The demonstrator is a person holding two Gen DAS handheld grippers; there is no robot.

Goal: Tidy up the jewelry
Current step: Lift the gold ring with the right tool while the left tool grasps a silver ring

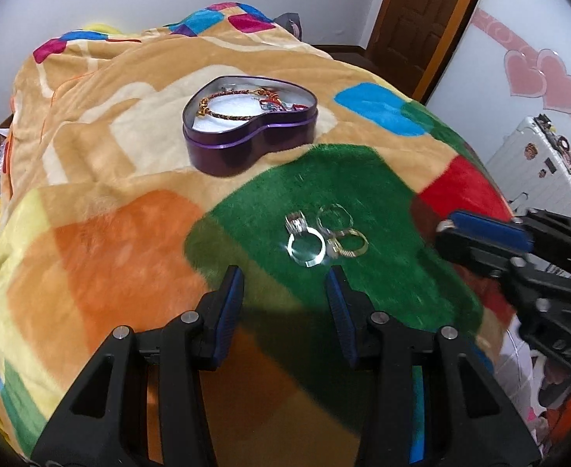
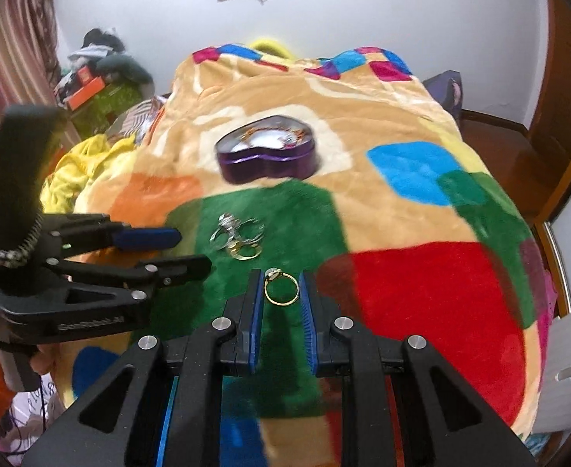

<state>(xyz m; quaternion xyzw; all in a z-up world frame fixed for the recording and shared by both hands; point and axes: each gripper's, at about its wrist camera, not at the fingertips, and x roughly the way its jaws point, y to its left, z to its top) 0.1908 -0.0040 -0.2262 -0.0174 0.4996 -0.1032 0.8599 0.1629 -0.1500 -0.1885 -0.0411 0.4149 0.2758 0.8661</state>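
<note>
- Left wrist view: a patchwork blanket [image 1: 102, 241] covers the bed; its green patch [image 1: 324, 186] sits near the blanket's near edge.
- A purple heart-shaped tin [image 1: 246, 144], lid off, stands on the tan area beyond the green patch, with a braided bracelet [image 1: 223, 105] inside.
- The left gripper [image 1: 285, 276] hovers with jaws spread wide, holding nothing; a cluster of rings [image 1: 324, 237] lies on the green patch just ahead of its fingertips.
- Right wrist view: the right gripper [image 2: 281, 284] has its jaws closed on a gold ring [image 2: 281, 290], which sits between the blue pads near the tips.
</note>
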